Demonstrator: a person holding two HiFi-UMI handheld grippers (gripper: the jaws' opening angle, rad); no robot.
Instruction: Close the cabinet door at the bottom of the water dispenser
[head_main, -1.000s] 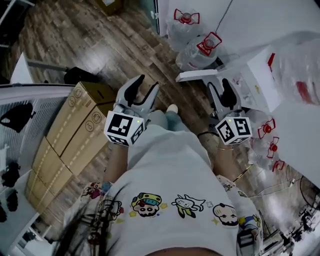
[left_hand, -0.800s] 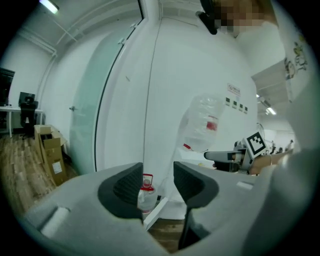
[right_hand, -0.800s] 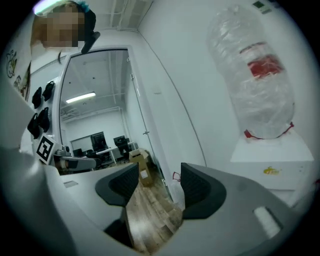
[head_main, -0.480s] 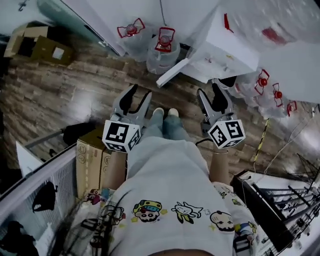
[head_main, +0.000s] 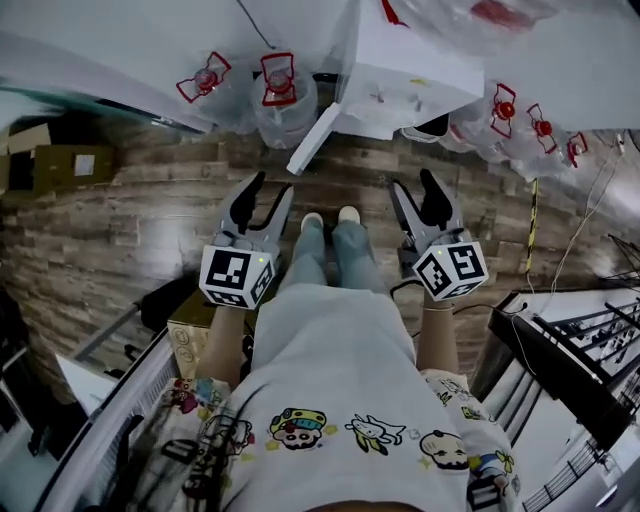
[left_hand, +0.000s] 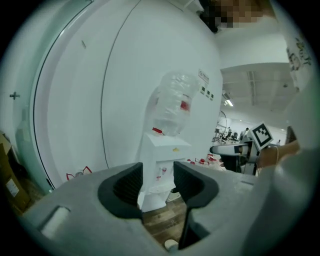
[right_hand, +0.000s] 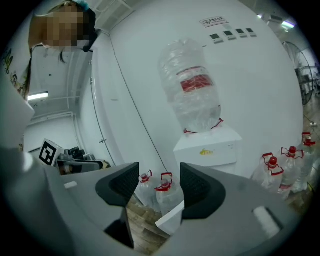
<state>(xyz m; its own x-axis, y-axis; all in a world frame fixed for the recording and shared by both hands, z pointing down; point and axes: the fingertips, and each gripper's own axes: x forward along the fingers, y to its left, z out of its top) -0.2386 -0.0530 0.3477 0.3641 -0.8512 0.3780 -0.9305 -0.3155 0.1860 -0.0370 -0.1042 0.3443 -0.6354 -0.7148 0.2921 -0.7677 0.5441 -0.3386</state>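
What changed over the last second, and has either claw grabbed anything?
The person turned toward the water dispenser, which slid from the head view's right side to top centre; the left claw and right claw swung round with the body. Nothing taken or let go. Unchanged: both claws open and empty, the cabinet door still open.
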